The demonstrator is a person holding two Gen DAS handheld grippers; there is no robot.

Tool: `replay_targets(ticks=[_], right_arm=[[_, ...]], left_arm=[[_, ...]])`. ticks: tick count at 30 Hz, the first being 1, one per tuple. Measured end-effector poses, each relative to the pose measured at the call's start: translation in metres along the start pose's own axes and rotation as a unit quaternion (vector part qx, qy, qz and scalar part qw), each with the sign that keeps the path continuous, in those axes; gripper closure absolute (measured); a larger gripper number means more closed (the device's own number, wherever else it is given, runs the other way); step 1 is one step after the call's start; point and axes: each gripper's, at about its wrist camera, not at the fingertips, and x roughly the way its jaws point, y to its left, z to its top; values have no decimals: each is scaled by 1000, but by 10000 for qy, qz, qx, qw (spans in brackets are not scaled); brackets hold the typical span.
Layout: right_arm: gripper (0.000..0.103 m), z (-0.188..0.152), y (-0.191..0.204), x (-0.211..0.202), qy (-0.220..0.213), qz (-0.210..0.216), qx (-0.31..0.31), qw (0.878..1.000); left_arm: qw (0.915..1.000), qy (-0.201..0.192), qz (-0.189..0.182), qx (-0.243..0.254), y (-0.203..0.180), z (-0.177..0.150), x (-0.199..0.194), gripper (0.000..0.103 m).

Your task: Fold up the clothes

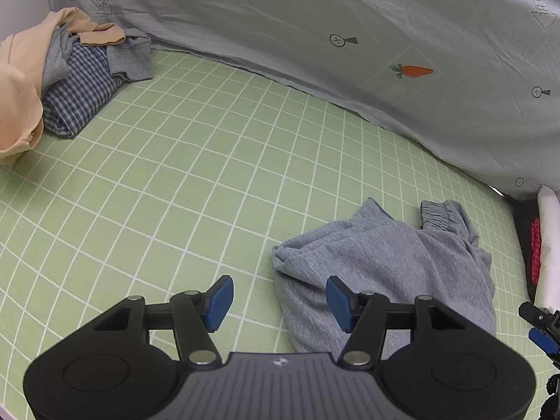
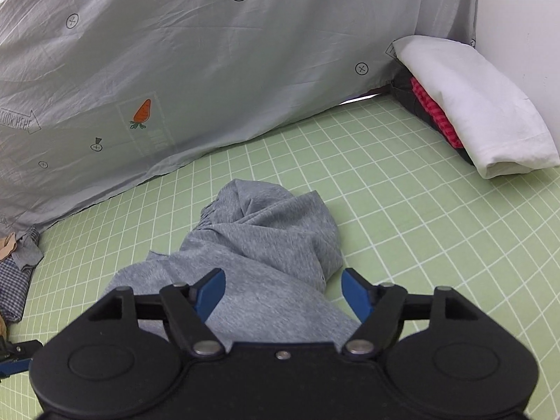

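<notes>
The left gripper (image 1: 279,302) is being held nearest the lens, angled downward over the green checked sheet (image 1: 196,161), its blue pads (image 1: 219,302) standing apart with nothing gripped between them. Only sheet and the near edge of the crumpled grey trousers (image 1: 381,262) are being seen in the gap; no contact with the pads can be made out. Far off at the left, a heap of clothes (image 1: 70,77) is being left beside the grey curtain (image 1: 315,35), which carries a carrot print (image 1: 413,70). In the right wrist view, the right gripper (image 2: 282,295) is likewise being tilted down, released, its jaws spread wide above the trousers (image 2: 266,245), which are lying bunched in the middle of the sheet (image 2: 420,227). Cloth is being framed between the pads, but no pinching is being shown. At the far right, a white pillow (image 2: 472,105) is being rested on a red and dark bundle (image 2: 434,115).
</notes>
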Motion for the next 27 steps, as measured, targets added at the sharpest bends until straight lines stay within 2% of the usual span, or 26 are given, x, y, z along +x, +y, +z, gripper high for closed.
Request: replay_targets(ticks=[4,7,10,15,16,17,18,19,20,21,22,23,24,27], right_arm=[[26,22,10,30,34,-3,84,10000],[25,43,20,61,138,18,57,9999],[24,61,29,96,356,29,24,9994],[23,75,38,148,766,26,-33,9971],[23,76,39,157,875,26,-28,9962],[26,76,39,163,960,46,-9,9954],[36,76,39,166,1000,102,37,9949],[46,76,38,168,1013,168,57,9947],[66,78,38,167,975,253,29,9949],[84,80,37,166,936,338,0,9950],[86,83,37,164,865,399,-28,9954],[97,88,36,159,733,414,-56,9964],[102,94,35,152,541,404,-81,9977],[102,121,26,122,-189,252,-31,9995]], left_arm=[[9996,255,-29,-129,5,22,32,41],[9980,517,-186,-299,6,36,59,41],[9956,780,-297,-418,6,47,87,41],[9936,996,-322,-418,4,55,113,42],[9934,992,-296,-490,4,55,115,46],[9932,993,-291,-534,3,55,116,60],[9927,1012,-314,-576,3,55,117,84],[9923,1015,-339,-629,3,56,118,97],[9926,959,-337,-659,2,57,117,103],[9933,880,-339,-674,1,58,115,103],[9945,739,-347,-653,-1,62,112,103],[9956,597,-360,-629,-3,66,108,103],[9965,434,-383,-596,-4,72,102,103],[9976,-167,-434,-506,-7,101,78,103]])
